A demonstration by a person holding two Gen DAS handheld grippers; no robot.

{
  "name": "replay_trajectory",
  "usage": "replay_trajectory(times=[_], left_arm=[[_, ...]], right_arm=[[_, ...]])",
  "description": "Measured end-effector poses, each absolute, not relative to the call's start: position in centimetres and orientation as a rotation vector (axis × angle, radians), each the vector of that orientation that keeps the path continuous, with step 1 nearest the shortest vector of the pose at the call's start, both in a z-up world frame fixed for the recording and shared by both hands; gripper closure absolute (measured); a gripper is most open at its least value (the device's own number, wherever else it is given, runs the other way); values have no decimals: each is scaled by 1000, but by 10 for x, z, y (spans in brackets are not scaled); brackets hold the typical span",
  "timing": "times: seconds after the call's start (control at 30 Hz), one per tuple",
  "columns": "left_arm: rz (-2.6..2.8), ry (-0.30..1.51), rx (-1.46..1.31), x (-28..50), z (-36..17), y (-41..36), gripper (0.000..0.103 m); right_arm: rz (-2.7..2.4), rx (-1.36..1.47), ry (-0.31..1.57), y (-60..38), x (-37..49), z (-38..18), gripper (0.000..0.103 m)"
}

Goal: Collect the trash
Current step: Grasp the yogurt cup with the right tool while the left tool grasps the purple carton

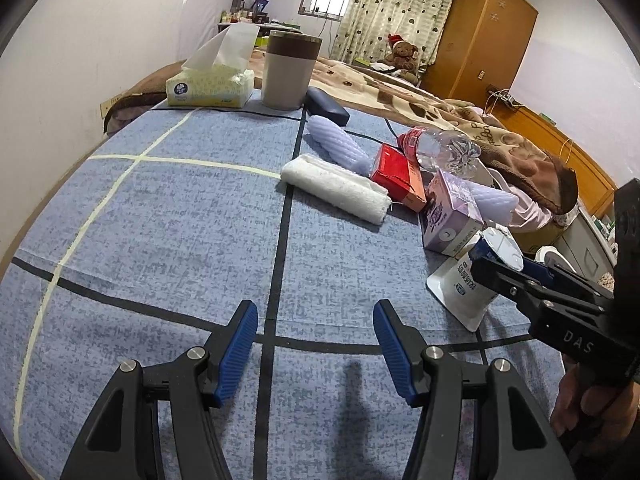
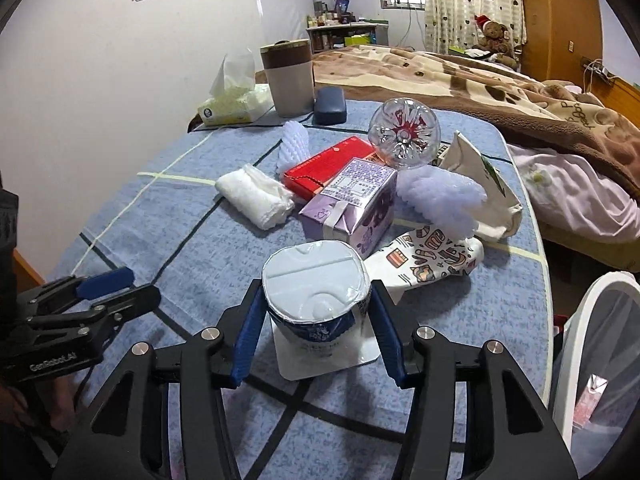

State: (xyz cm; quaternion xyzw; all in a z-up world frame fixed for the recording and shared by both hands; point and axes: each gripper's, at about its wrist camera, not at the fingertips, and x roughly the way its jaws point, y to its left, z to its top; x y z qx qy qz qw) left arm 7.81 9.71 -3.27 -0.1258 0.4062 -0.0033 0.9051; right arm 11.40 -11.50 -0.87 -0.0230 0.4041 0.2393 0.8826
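The yogurt cup (image 2: 316, 304) stands on the bench (image 2: 224, 248) right between the right gripper (image 2: 316, 332) pads, which sit against its sides: the grasp looks just made, first piece of trash in hand. Next it needs a firm hold, a straight lift, then a swing to the white bin (image 2: 592, 344) at the gripper's right. The left gripper (image 1: 316, 344) hangs wide and empty over bare cloth, with more litter ahead

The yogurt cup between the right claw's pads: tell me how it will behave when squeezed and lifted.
The yogurt cup looks thin-walled, so it may dent under the right claw. Its foil lid is dished and creased, which suggests it is emptied and light. The pads sit near the rim, so it could tilt or slip; whether they already press is unclear.
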Motion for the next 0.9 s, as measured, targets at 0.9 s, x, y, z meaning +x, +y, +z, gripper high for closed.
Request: replay_trajectory(times=[0.9], left_arm=[[-209,838,-161,139,-16,2,43]], right_arm=[[355,92,787,-189,106,5,50]])
